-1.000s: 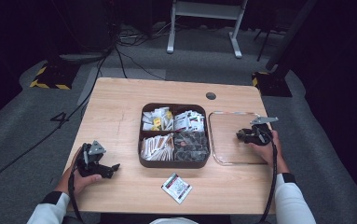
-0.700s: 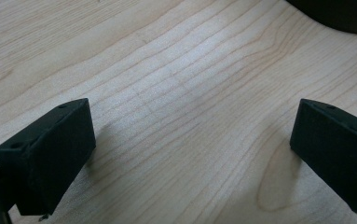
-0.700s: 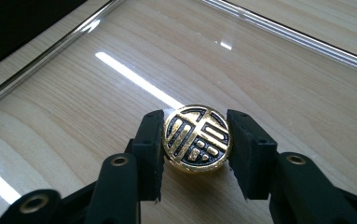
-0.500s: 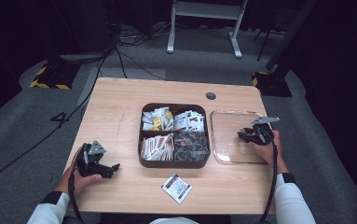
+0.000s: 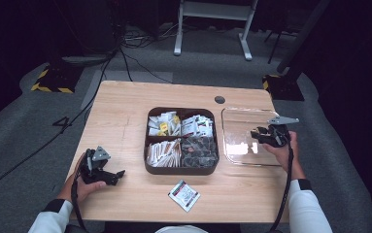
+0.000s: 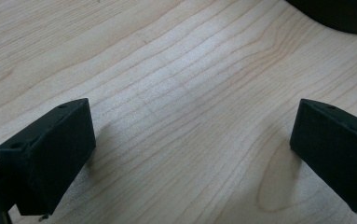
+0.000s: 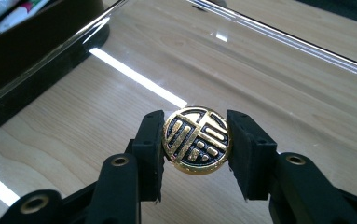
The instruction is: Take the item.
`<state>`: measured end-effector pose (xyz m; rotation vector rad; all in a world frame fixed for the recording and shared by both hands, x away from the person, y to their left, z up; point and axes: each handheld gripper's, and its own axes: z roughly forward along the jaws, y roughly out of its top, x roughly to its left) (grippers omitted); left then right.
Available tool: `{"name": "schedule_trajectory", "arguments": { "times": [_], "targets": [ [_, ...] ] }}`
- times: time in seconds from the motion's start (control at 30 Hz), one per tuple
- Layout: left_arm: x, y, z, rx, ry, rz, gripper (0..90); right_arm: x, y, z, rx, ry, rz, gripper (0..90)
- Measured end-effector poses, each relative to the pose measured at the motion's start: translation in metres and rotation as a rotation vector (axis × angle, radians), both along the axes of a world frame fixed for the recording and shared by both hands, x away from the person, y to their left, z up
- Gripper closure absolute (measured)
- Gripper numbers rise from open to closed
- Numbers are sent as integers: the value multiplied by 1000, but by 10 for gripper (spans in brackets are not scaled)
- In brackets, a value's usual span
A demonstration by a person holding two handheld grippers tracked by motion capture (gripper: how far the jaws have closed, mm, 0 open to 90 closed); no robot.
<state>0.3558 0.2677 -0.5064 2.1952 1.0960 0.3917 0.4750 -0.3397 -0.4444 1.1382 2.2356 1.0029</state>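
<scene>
Gold-and-black round token (image 7: 195,141) pinched edge-on between the right gripper's (image 7: 195,154) pads, jaws part closed on it, over the clear tray (image 5: 237,116) right of the brown compartment box (image 5: 147,167). Against the earlier high views the right gripper sits slightly higher above the tray, so probably a lift-out toward the box. Left gripper (image 6: 192,154) wide open, nothing held, resting on the table (image 5: 125,107); sachet (image 5: 184,194) lies near the front edge.

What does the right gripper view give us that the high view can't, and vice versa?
Right gripper view: the jaws clamp a round black-and-gold coin by its edges, emblem legible. High view: the left gripper resting open on the table, a sachet near the front edge, and the divided box's four filled compartments. Both: the right gripper over the clear tray, beside the dark box.
</scene>
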Motion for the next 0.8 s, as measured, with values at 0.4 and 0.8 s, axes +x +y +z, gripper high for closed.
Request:
{"name": "schedule_trajectory", "arguments": {
  "times": [0.4,0.8],
  "targets": [
    [0,0,0,-1,0,2,3,-11,13,32,14,-48,29,588],
    [0,0,0,0,0,1,3,-14,41,47,29,-60,65,588]
  ]
}}
